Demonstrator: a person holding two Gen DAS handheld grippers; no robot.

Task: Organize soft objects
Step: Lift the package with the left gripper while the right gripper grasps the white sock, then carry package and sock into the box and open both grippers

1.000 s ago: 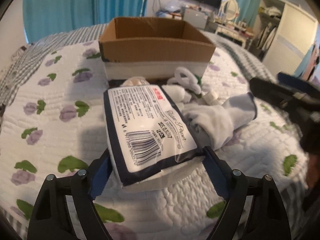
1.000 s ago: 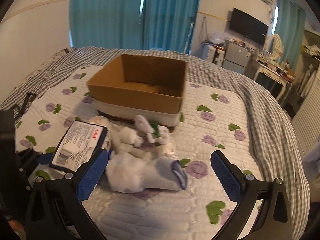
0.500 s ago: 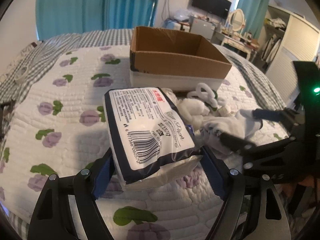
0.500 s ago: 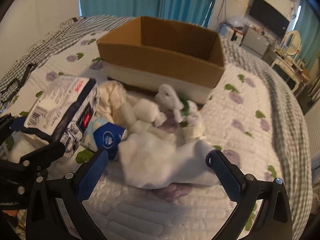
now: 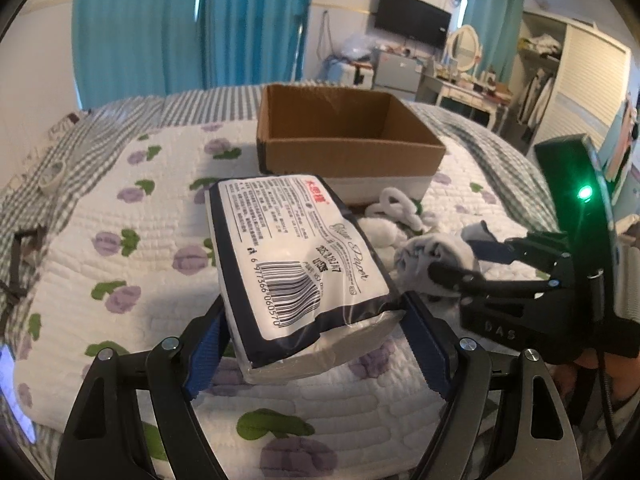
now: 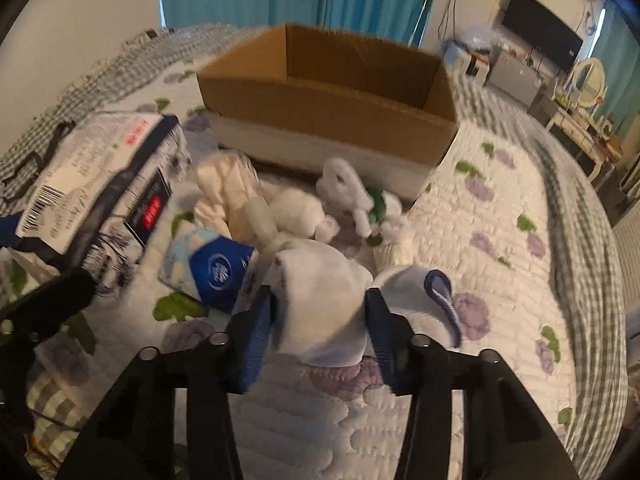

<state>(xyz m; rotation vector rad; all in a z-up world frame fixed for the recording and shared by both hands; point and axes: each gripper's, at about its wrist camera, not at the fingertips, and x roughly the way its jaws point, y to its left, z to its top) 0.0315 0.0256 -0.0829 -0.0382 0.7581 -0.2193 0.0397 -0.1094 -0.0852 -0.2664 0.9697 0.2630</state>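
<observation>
Tissue pack barcode reads 6977366060570

Teal curtains are hanging along the far wall behind a bed wearing a white quilt with purple flowers, while a dark television, an oval mirror and an open wardrobe are standing at right.

Showing "Tissue Paper" in script and a barcode reading 6 977366 060570 on the tissue pack; "DAS" on the right gripper.
</observation>
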